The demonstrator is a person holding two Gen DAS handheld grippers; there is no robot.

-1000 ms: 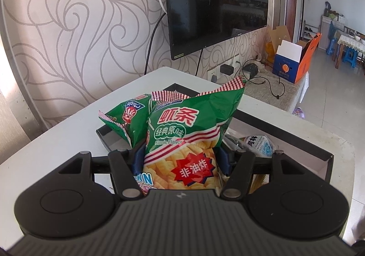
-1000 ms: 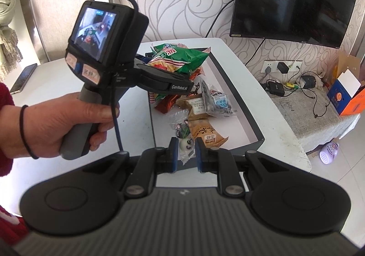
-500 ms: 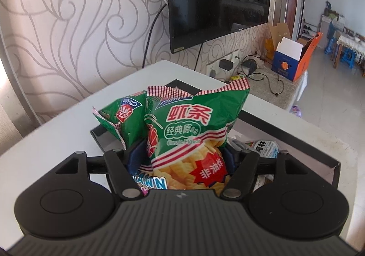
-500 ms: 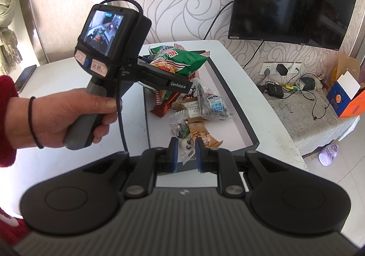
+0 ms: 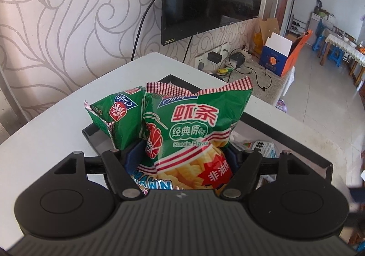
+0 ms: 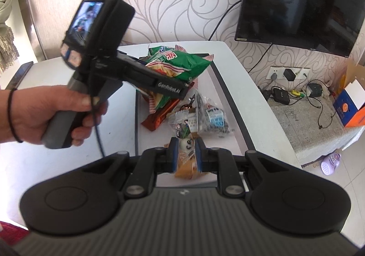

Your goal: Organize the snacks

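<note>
A green shrimp-chip bag (image 5: 194, 126) stands between the blue pads of my left gripper (image 5: 182, 154). The pads touch both its sides and the jaws stand wide. It hangs over the far end of the black-rimmed tray (image 5: 285, 139), beside a second green bag (image 5: 118, 119). The right wrist view shows the same bag (image 6: 182, 64) sticking out of the left gripper (image 6: 175, 78), which a hand (image 6: 45, 112) holds. My right gripper (image 6: 187, 150) is shut on a small clear packet with a panda face (image 6: 187, 144), over an orange packet (image 6: 186, 168) at the tray's (image 6: 235, 105) near end.
More snacks lie in the tray: a red-brown packet (image 6: 157, 119) and clear packets with blue labels (image 6: 214, 117). A phone (image 6: 20, 73) lies at the table's left edge. Behind are the wall and a TV (image 6: 296, 0); to the right, a low shelf with cables (image 6: 308, 101).
The left jaws have widened around the green bag. The right gripper has moved forward over the tray with the panda packet. The left gripper now looks nearer and blurred.
</note>
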